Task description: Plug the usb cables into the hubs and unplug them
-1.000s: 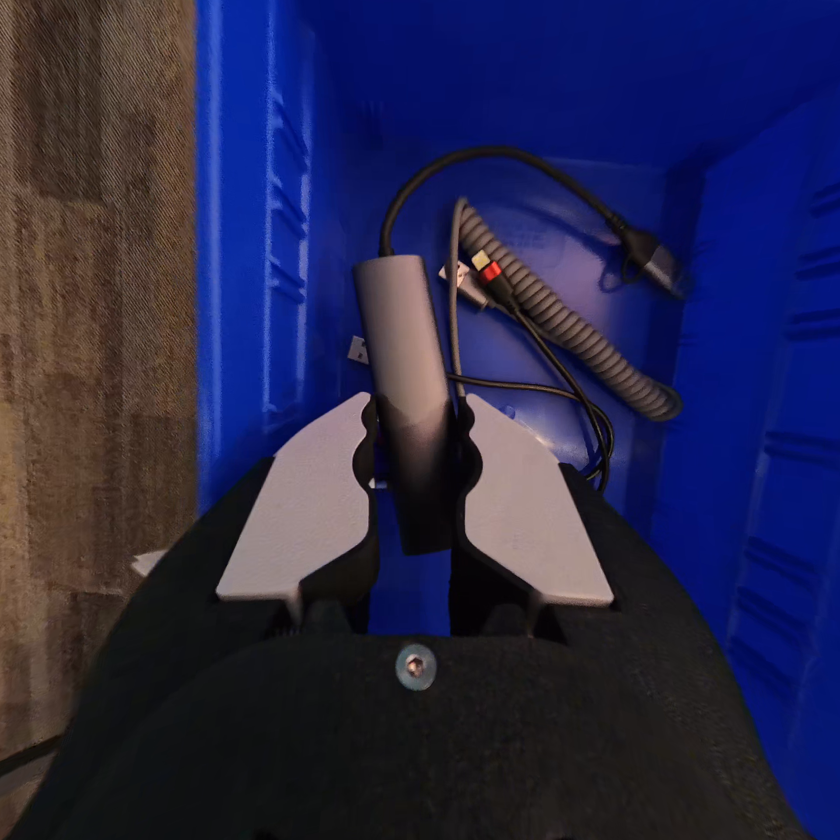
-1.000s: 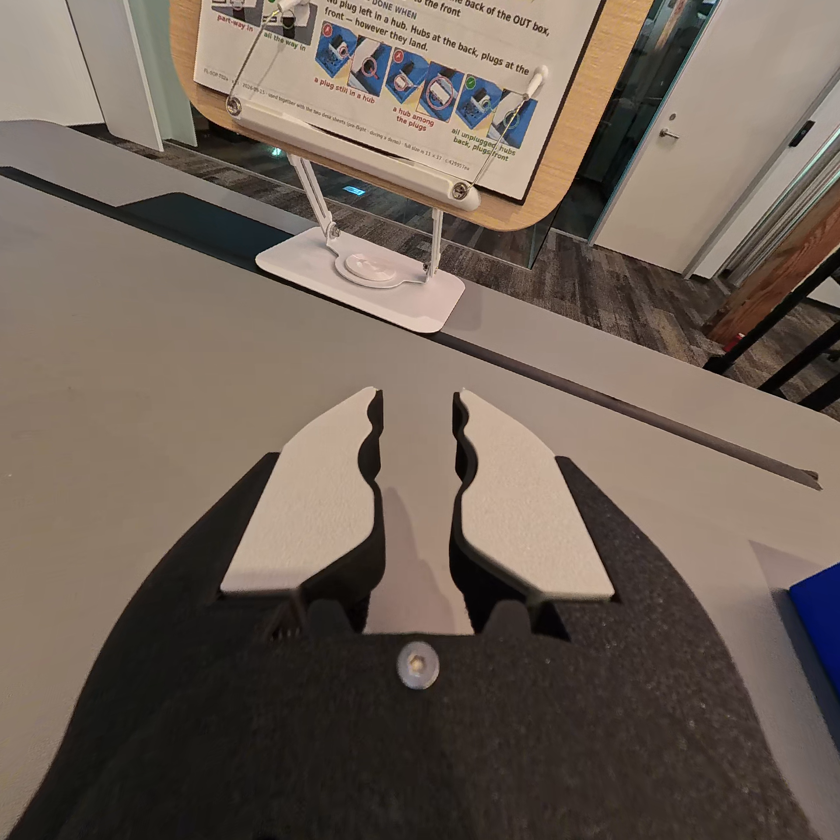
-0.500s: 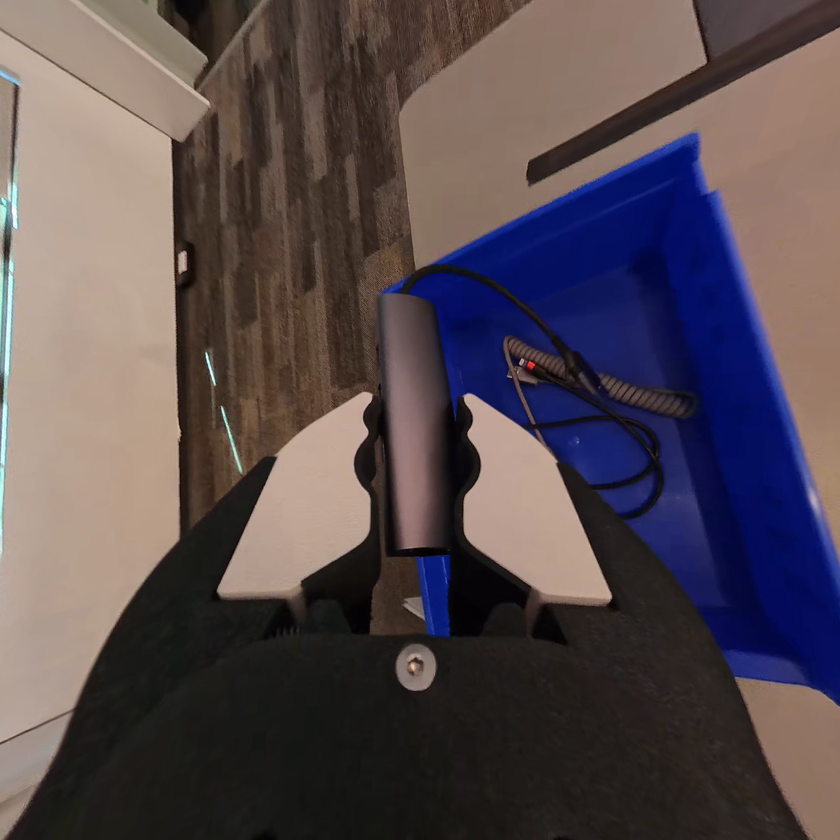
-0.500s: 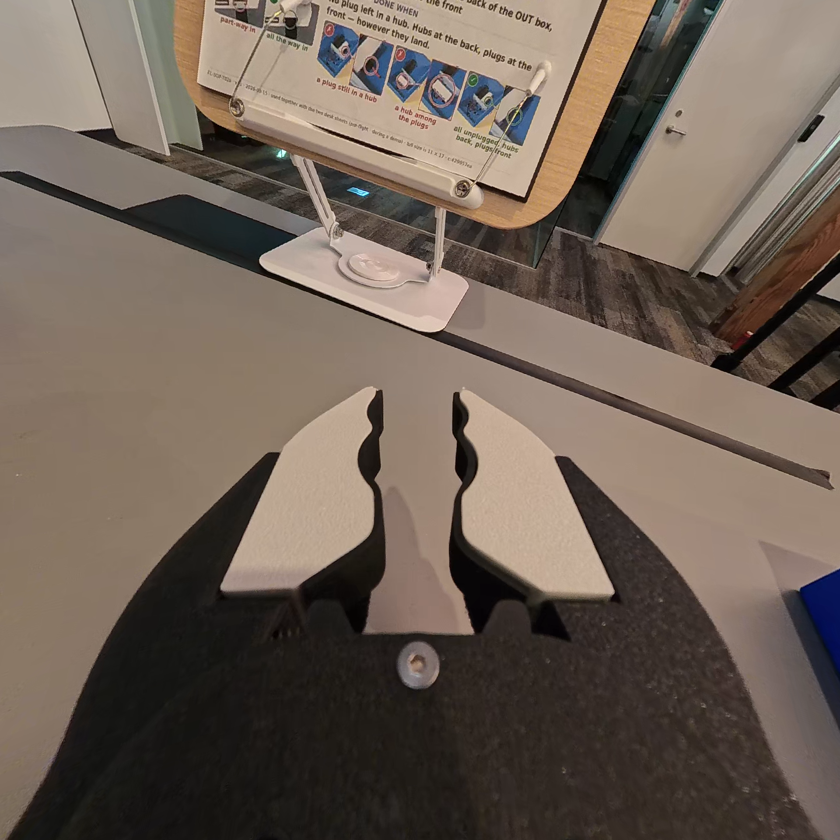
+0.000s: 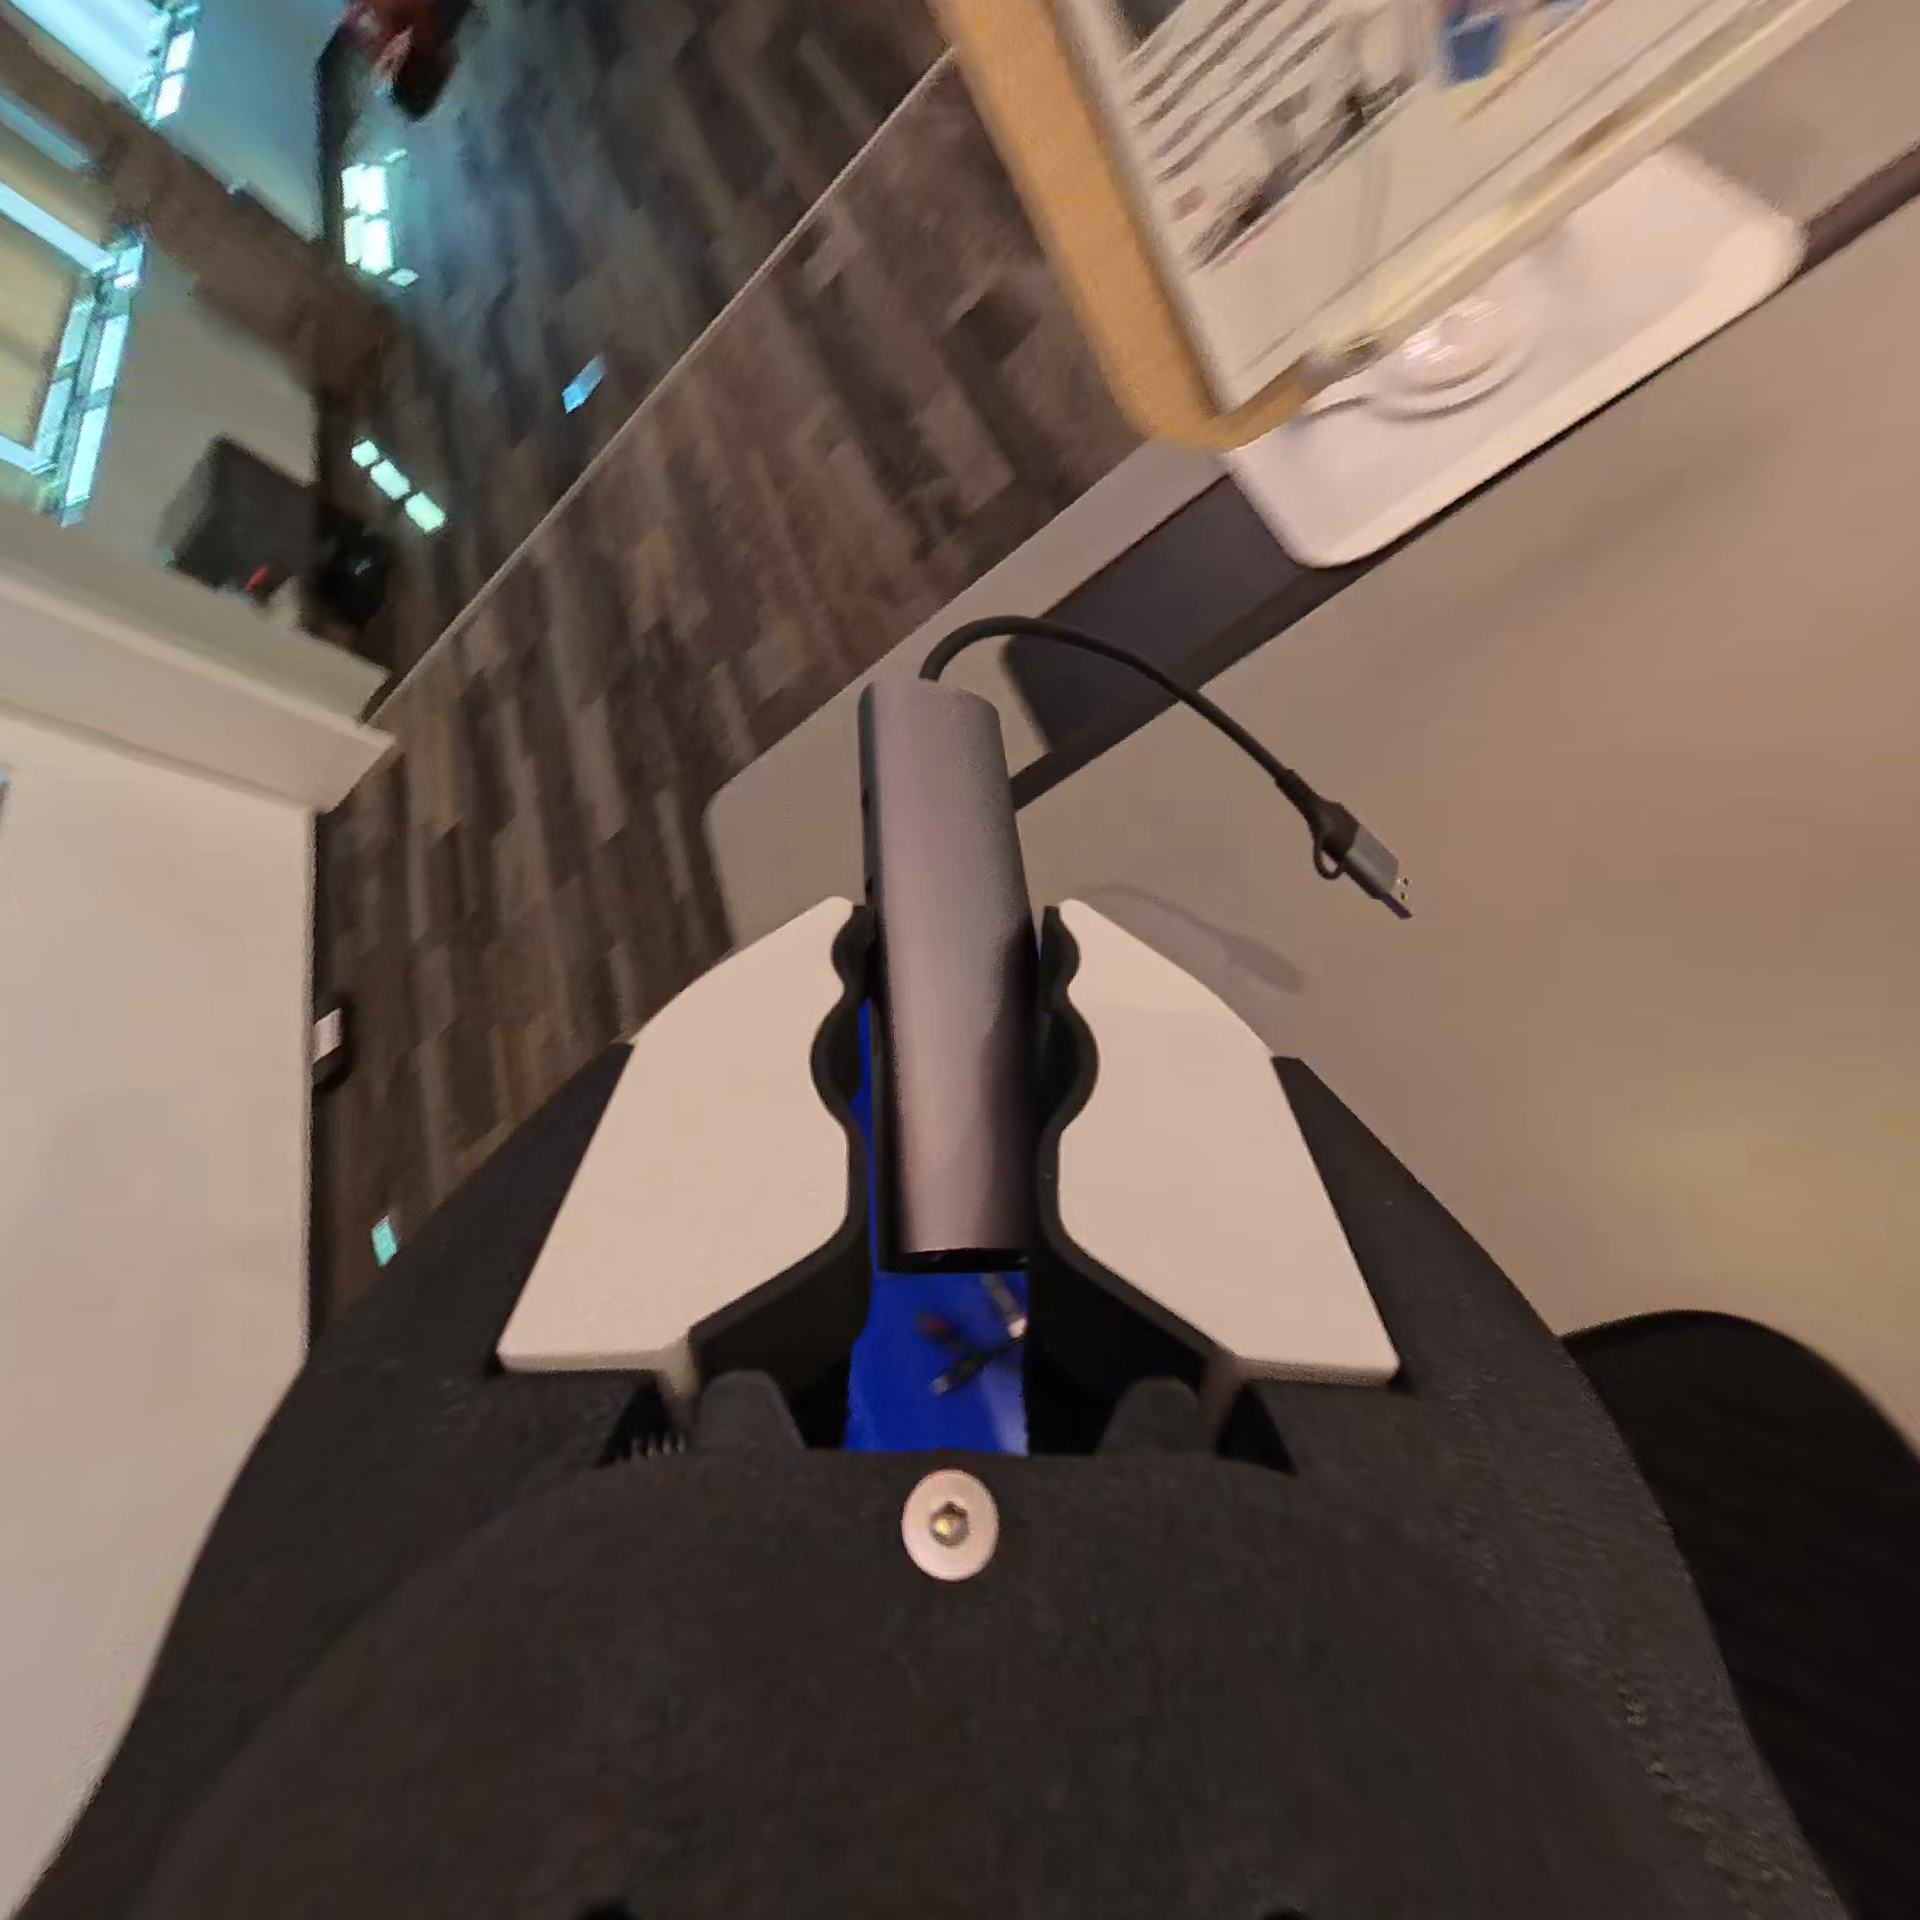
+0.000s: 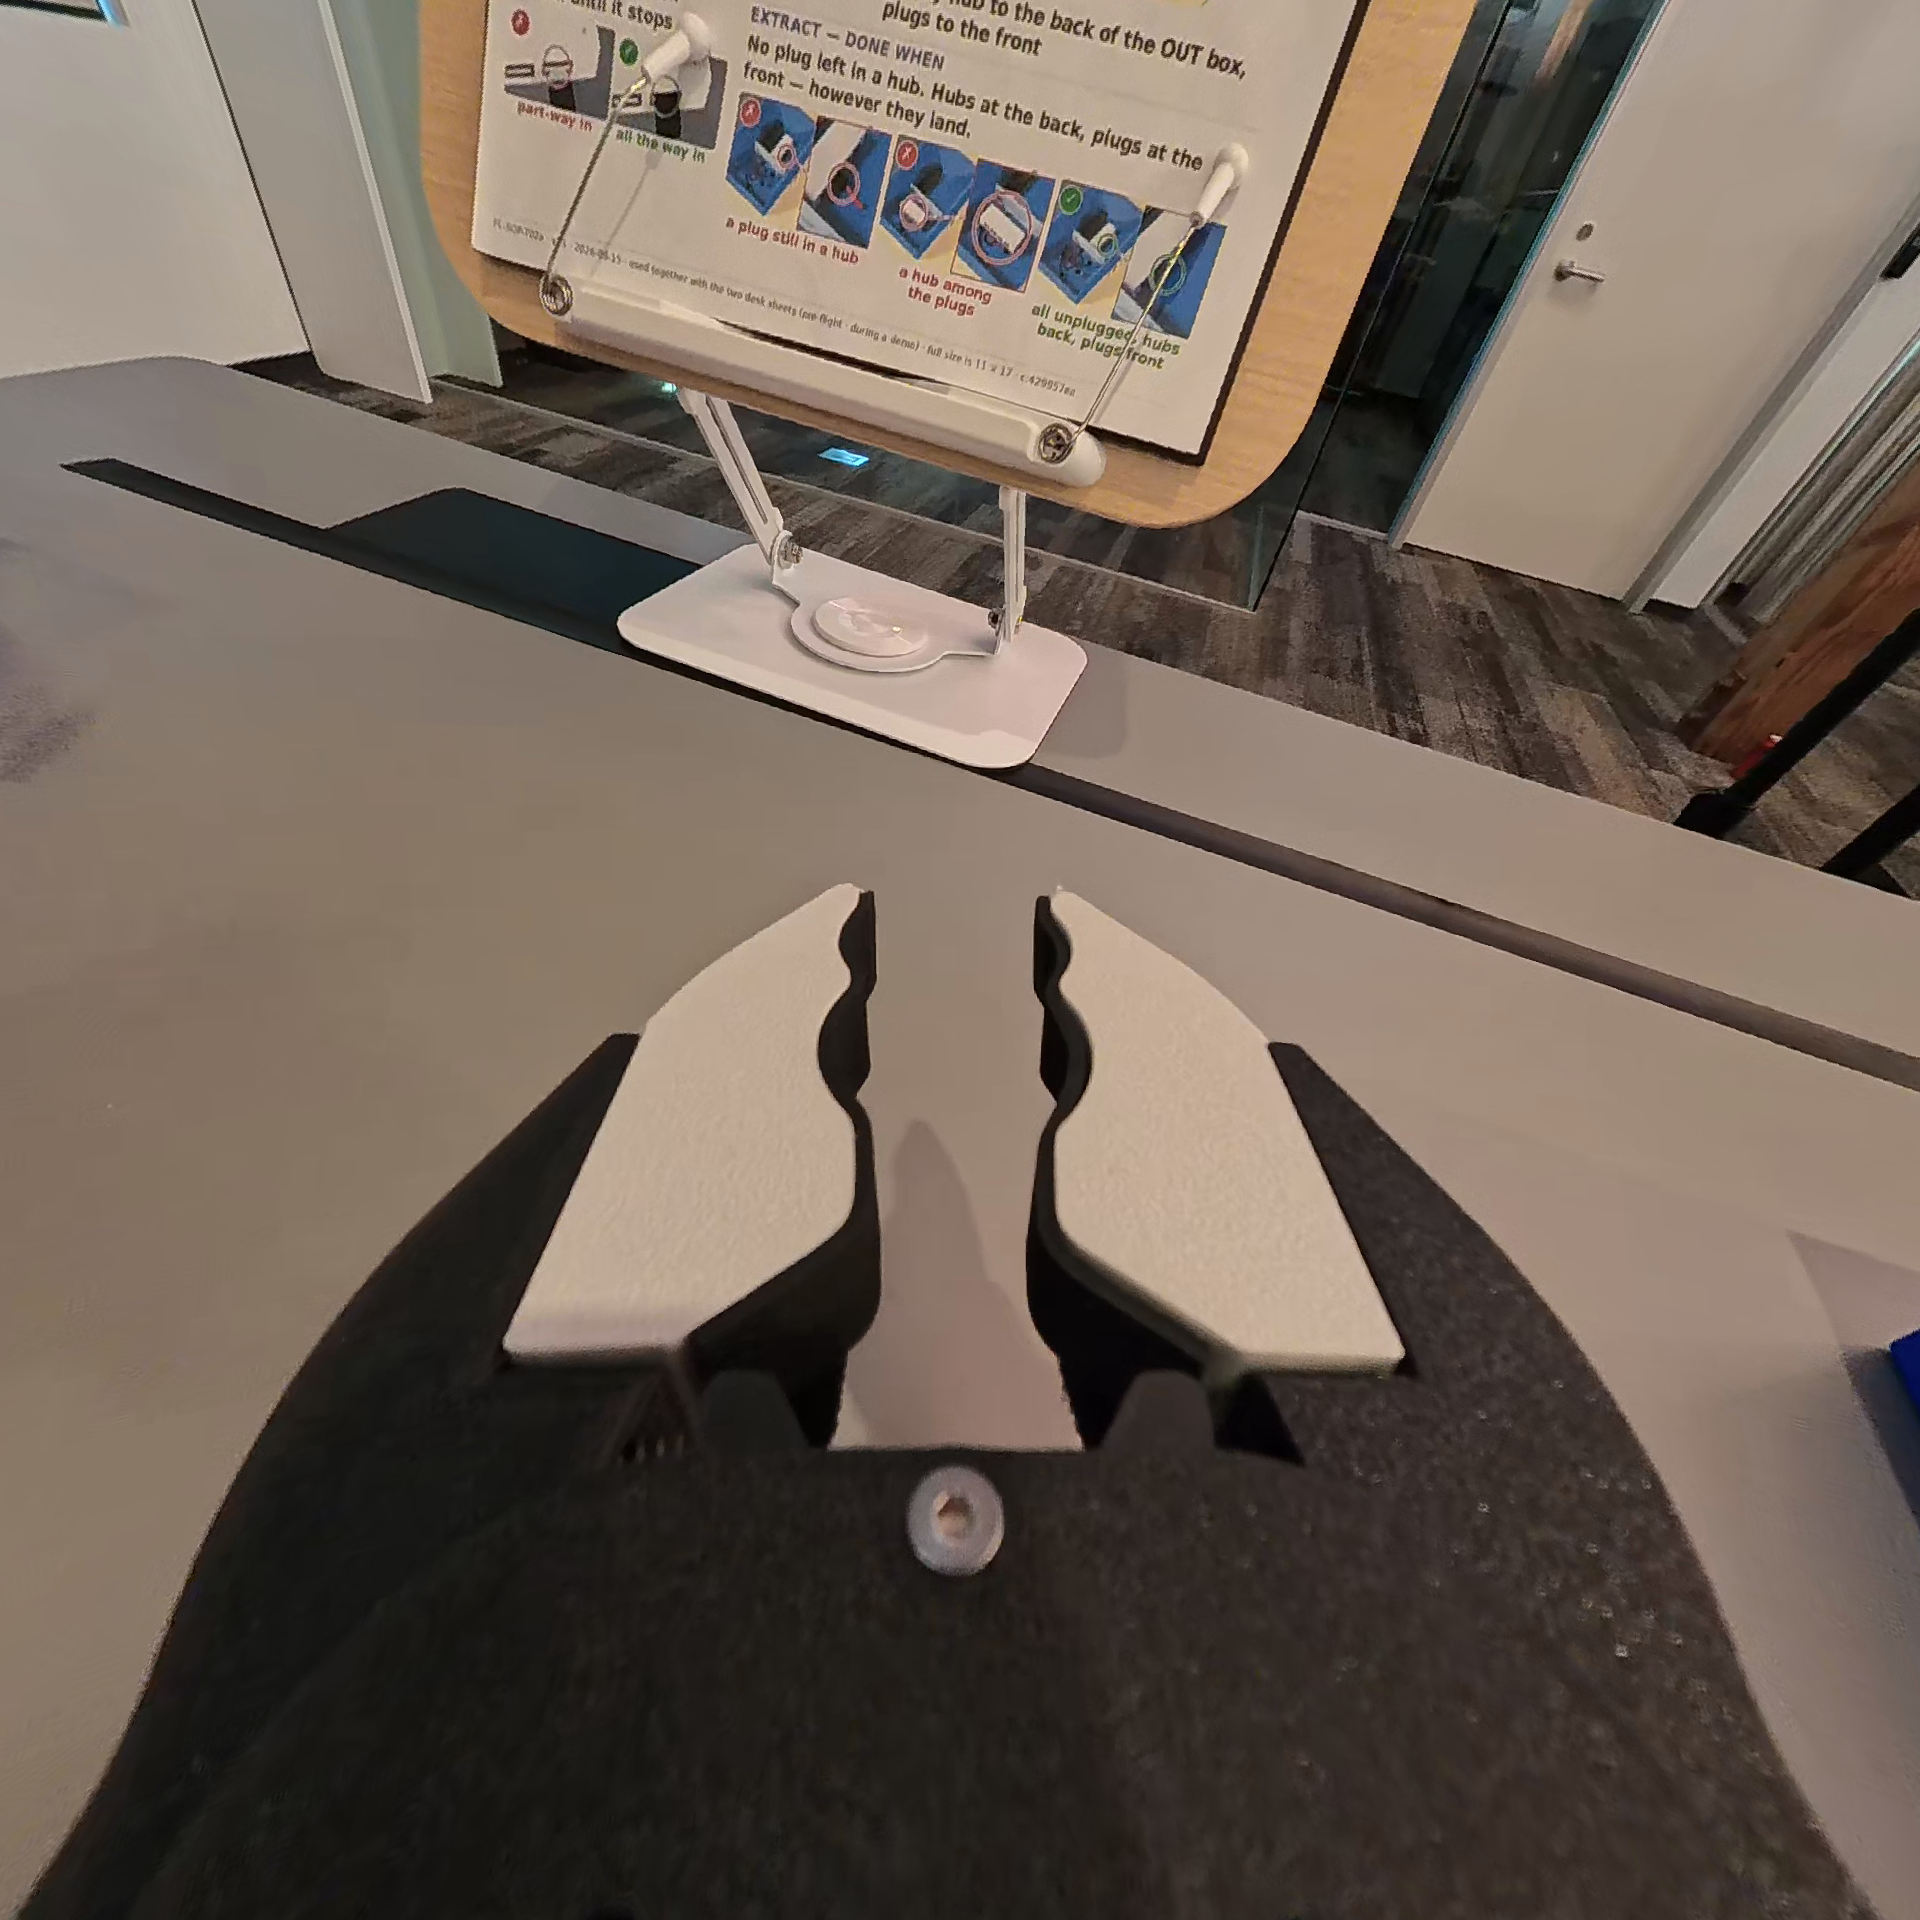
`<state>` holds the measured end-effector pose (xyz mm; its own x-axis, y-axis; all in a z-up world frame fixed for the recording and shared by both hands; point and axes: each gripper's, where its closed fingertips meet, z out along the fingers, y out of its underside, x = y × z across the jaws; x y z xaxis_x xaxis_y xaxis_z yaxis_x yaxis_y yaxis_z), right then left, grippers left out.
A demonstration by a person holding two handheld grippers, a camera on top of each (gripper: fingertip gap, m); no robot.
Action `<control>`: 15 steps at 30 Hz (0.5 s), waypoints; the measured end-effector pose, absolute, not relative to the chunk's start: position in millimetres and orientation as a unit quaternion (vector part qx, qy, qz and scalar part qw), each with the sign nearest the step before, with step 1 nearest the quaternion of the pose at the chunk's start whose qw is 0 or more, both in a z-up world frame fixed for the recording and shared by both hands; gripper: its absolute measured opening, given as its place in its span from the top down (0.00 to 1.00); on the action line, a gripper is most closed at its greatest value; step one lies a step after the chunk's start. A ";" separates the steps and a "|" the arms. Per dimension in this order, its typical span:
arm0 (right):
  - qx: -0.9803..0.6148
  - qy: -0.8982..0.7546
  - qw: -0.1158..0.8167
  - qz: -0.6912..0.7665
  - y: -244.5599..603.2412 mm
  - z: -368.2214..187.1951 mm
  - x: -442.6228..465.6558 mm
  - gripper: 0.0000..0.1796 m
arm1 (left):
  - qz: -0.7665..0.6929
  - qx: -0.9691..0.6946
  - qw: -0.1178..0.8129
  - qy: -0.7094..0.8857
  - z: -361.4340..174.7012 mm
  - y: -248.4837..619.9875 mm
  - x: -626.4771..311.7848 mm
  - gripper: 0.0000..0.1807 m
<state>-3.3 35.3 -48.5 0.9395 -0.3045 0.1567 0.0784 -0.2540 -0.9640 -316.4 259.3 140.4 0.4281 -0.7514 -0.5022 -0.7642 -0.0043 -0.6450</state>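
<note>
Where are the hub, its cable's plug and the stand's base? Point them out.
hub [image 5: 951, 997]: left wrist view, middle of its grey body.
plug [image 5: 1369, 858]: left wrist view, its metal shell.
stand's base [image 6: 727, 649]: right wrist view, bare left part of the plate.

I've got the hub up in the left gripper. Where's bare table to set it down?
The grey table lies bare ahead of the open right gripper, up to the white stand base by the dark groove. The blue bin crowds the right edge. The left gripper holds the hub, its plug dangling over bare table.
</note>
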 end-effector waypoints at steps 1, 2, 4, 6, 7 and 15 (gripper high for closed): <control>-0.775 0.075 0.608 -0.155 34.8 -47.5 -3.2 0.84 | -0.015 -0.705 0.454 0.545 131.3 247.4 -301.6 0.82; -0.774 0.078 0.611 -0.149 34.3 -46.7 -3.2 0.84 | -0.036 -0.702 0.446 0.554 120.1 235.7 -287.1 0.82; -0.772 0.084 0.615 -0.138 33.6 -46.2 -2.6 0.84 | -0.081 -0.700 0.429 0.565 93.3 213.7 -259.1 0.83; -0.773 0.087 0.614 -0.135 33.1 -46.7 -1.5 0.84 | -0.113 -0.701 0.411 0.572 62.1 196.2 -235.6 0.83; -0.773 0.087 0.614 -0.137 32.7 -46.6 -1.0 0.84 | -0.128 -0.704 0.401 0.572 45.4 189.0 -225.6 0.83; -0.776 0.066 0.610 -0.147 34.2 -45.9 -7.6 0.84 | -0.156 -0.744 0.339 0.554 -76.7 172.5 -201.1 0.83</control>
<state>-7.6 34.2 -45.9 0.9484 -0.2807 0.1475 0.0770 -0.2475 -0.9658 -201.1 172.5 -76.7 0.3365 -0.9307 -0.1433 -0.7195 -0.1559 -0.6767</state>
